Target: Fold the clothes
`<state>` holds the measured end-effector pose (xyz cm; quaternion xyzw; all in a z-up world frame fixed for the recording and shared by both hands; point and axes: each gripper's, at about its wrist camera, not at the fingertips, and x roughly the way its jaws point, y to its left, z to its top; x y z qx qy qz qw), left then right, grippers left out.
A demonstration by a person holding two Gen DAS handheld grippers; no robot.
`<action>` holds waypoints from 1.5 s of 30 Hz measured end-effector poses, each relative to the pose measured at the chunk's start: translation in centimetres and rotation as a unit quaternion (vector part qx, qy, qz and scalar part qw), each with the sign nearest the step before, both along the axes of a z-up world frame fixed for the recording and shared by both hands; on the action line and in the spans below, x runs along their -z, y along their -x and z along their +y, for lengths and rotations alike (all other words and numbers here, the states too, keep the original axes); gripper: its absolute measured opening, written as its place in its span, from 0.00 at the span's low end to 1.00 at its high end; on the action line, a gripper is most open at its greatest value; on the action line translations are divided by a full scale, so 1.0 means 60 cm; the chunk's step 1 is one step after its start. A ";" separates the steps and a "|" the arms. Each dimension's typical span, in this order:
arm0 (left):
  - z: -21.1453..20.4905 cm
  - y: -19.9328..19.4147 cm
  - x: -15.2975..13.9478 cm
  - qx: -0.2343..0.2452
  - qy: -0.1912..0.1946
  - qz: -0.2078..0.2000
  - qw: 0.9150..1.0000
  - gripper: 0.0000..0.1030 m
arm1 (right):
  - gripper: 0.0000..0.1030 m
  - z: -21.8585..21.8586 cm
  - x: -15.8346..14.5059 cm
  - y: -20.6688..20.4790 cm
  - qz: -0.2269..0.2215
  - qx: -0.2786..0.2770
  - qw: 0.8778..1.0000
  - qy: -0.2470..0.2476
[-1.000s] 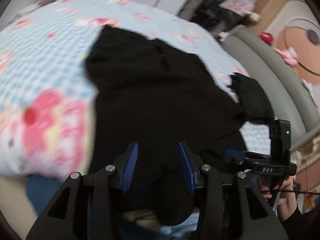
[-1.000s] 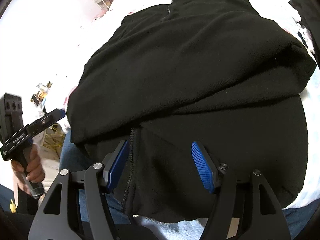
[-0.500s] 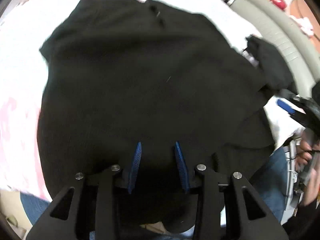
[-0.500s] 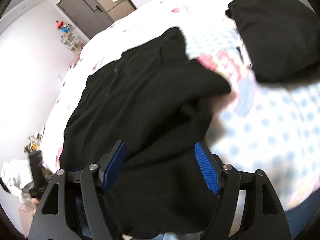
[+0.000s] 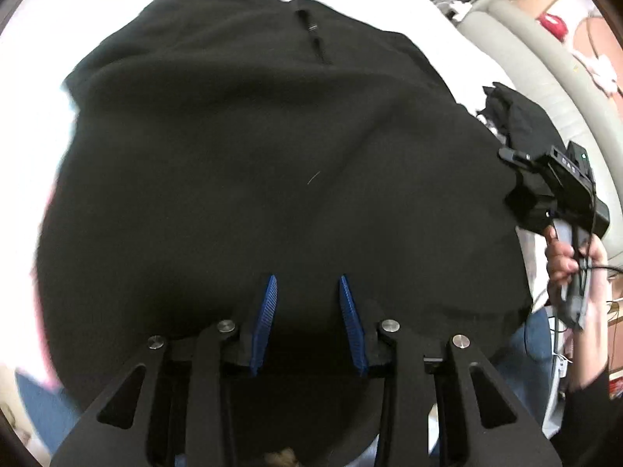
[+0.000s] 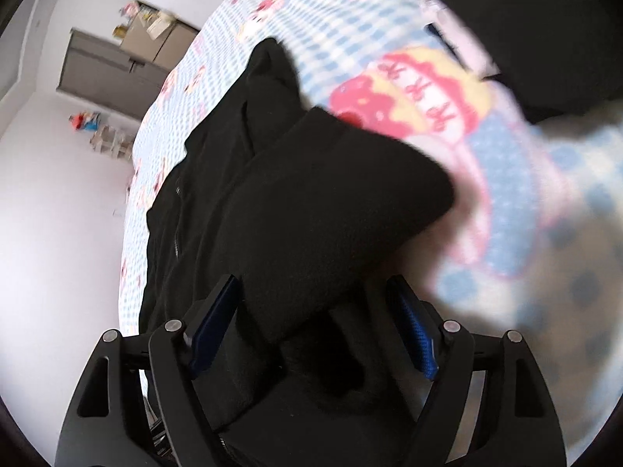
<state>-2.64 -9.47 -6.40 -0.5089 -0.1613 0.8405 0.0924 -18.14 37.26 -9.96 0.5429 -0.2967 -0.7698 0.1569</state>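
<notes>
While the black fleece [image 5: 272, 163] is lying along the bed [image 6: 506, 179], collar farthest, both half-open claws, left claw [image 5: 307, 323] and right claw [image 6: 311, 327], are straddling its near hem unclamped.

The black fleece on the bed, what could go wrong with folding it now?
The black fleece lies bunched between the right gripper jaws, which stand wide open, so that thick fold might flop back out. The left gripper is open over the hem too, so nothing pins the cloth and it may slide toward the edge of the bed. Another dark garment lies close by and might get dragged along.
</notes>
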 end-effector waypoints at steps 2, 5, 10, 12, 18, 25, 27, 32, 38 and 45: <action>-0.003 -0.003 0.003 -0.007 0.002 -0.005 1.000 0.41 | 0.81 -0.018 0.008 0.010 0.003 -0.018 1.000 -0.005; -0.004 -0.003 0.005 -0.015 0.000 -0.010 1.000 0.44 | 0.80 -0.047 0.021 0.027 0.016 -0.038 0.999 -0.020; 0.023 0.029 0.011 -0.005 -0.013 -0.012 1.000 0.44 | 0.46 -0.084 -0.001 0.028 0.073 -0.046 0.991 -0.099; 0.030 0.043 0.017 0.006 -0.025 -0.013 1.000 0.45 | 0.40 -0.101 -0.023 0.015 0.103 -0.047 0.982 -0.152; 0.048 0.026 0.037 0.026 -0.029 -0.030 0.999 0.48 | 0.38 -0.146 -0.068 -0.035 0.161 -0.065 0.948 -0.266; 0.000 0.019 0.037 -0.006 -0.064 -0.030 0.997 0.48 | 0.38 -0.069 -0.053 -0.020 0.101 -0.022 0.981 -0.163; -0.007 0.028 0.027 -0.006 -0.068 -0.016 0.998 0.48 | 0.36 -0.070 -0.065 -0.026 0.117 -0.031 0.977 -0.176; 0.012 0.073 0.012 0.019 -0.088 0.012 0.996 0.48 | 0.31 -0.056 -0.077 -0.034 0.144 -0.028 0.976 -0.158; 0.047 0.113 0.073 0.026 -0.068 -0.040 0.997 0.48 | 0.30 -0.055 -0.075 -0.034 0.154 -0.038 0.974 -0.160; 0.025 0.113 0.091 0.012 -0.108 -0.046 0.993 0.48 | 0.58 -0.008 -0.026 -0.009 0.078 -0.013 0.991 -0.106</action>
